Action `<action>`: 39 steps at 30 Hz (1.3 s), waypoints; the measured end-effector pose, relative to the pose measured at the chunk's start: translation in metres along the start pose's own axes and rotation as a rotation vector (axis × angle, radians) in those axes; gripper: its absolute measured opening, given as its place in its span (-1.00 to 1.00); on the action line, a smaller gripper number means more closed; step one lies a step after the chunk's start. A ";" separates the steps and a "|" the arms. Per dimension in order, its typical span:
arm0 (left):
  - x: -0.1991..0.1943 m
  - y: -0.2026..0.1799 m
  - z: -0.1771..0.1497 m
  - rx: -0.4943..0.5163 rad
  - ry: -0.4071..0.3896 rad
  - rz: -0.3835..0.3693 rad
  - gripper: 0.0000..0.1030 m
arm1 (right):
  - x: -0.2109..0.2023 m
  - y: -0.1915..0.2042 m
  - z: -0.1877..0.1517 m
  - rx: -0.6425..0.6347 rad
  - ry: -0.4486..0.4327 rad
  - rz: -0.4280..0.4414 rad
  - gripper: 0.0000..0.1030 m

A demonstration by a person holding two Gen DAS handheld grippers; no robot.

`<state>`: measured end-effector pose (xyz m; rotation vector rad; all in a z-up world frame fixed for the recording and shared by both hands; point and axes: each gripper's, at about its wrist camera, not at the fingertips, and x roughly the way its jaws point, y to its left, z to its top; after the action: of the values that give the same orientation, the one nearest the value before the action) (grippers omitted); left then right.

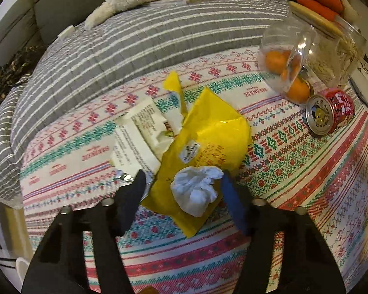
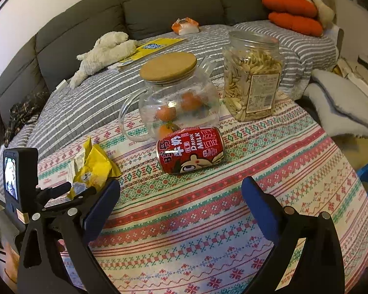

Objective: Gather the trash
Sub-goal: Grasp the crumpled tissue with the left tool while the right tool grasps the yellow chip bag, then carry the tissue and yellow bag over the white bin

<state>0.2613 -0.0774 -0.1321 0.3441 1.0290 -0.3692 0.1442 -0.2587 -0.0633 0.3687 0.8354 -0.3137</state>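
Lying on the left part of the patterned tablecloth [image 1: 294, 171] is a little pile of trash: a white wrapper [image 1: 139, 132] with small print, then a big yellow bag [image 1: 208, 134] partly on top of it, and a crumpled white tissue [image 1: 196, 188] sitting on the yellow bag. The left gripper [image 1: 184, 183] hangs right over this pile, pointing down. Its two fingers [image 1: 135, 196] stand on each side of the tissue, fairly narrow, and a small gap shows on both sides, so they do not squeeze it. Moving right, a glass jug [image 2: 174, 105] with a round wooden lid [image 2: 168, 67] stands near the middle of the table, with small oranges [image 2: 166, 113] inside. Just in front of it a red milk can [image 2: 191, 149] lies on its side on the cloth. The right gripper [image 2: 181, 196] is near this can, with its blue fingers [image 2: 260, 201] spread wide and nothing between them. Farther right stands a clear plastic jar [image 2: 252, 78] full of pale seeds. Behind the table is a gray striped blanket [image 2: 85, 103] with a white soft toy [image 2: 103, 51] on it.
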 end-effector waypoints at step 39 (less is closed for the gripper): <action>-0.192 0.161 -0.139 -0.519 -0.300 0.010 -0.57 | 0.095 0.107 -0.032 0.161 0.149 0.122 -0.75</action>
<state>0.1390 0.1533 -0.0132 -0.1701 0.7920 -0.1285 0.2270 -0.1607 -0.1350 0.5967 0.9317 -0.2425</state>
